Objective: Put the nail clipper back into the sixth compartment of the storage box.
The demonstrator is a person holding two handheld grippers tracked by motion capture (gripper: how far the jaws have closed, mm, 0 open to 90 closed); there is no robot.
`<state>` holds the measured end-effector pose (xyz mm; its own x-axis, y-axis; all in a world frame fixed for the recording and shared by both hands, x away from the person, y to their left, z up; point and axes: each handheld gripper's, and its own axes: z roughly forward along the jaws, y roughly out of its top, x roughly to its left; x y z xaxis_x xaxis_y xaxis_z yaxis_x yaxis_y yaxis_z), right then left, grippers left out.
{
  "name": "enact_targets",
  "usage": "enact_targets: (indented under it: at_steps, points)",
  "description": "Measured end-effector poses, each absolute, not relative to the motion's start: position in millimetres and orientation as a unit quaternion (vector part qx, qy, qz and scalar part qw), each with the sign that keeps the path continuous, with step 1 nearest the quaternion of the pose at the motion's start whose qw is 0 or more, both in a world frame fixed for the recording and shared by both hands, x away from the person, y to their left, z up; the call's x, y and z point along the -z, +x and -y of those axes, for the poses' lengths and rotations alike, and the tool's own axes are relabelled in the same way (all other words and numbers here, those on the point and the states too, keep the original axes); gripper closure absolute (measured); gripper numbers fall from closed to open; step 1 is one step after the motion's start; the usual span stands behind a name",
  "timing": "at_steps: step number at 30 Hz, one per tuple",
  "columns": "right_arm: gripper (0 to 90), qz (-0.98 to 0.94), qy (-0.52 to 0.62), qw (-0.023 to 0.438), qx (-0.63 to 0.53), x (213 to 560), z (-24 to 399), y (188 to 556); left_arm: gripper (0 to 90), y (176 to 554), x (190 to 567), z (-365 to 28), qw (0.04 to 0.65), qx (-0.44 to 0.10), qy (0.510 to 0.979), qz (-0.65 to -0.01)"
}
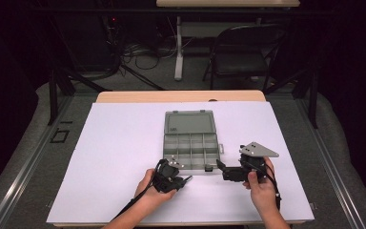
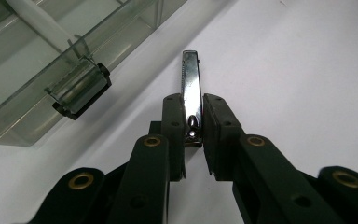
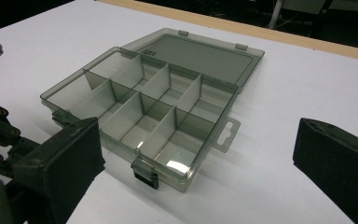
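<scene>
Right now my left tongs (image 2: 193, 135) are closed on a shiny chrome metal nail clipper (image 2: 192, 93), gripped near its rear end with the blade end jutting forward, low over the white bench (image 1: 124, 157) just beside the near left corner of the smoky grey clear plastic compartment box (image 3: 144, 112). The box lies open, its lid flat on the far side, and every compartment I can see looks empty. My right tongs (image 1: 220, 168) stand wide apart and hold nothing, close to the box's near right corner. To do this well, I'd lift the clipper clear of the near wall and its black latch (image 2: 81, 91) before moving in — the dividers are thin, so I'd line the clipper up along a compartment. Open bench lies left and near; the near edge is close to my hands.
</scene>
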<state>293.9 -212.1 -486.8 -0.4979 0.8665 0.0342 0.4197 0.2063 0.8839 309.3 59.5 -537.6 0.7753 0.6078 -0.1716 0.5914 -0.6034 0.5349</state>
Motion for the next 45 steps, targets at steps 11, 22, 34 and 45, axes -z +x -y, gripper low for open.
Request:
enact_targets:
  at_steps: [11,22,34,45]
  points:
    - [1.0,-0.737,0.437,0.245,-0.453,487,212,294,79.4,310,519,-64,0.315,-0.018,0.888,-0.334]
    - [1.0,-0.737,0.438,0.244,-0.453,486,212,293,79.4,313,501,-71,0.333,-0.027,0.880,-0.337]
    - [1.1,-0.735,0.439,0.246,-0.455,486,213,293,79.3,322,488,-79,0.347,-0.038,0.870,-0.348]
    - [1.1,-0.736,0.437,0.248,-0.453,486,213,293,79.3,340,478,-91,0.362,-0.051,0.849,-0.380]
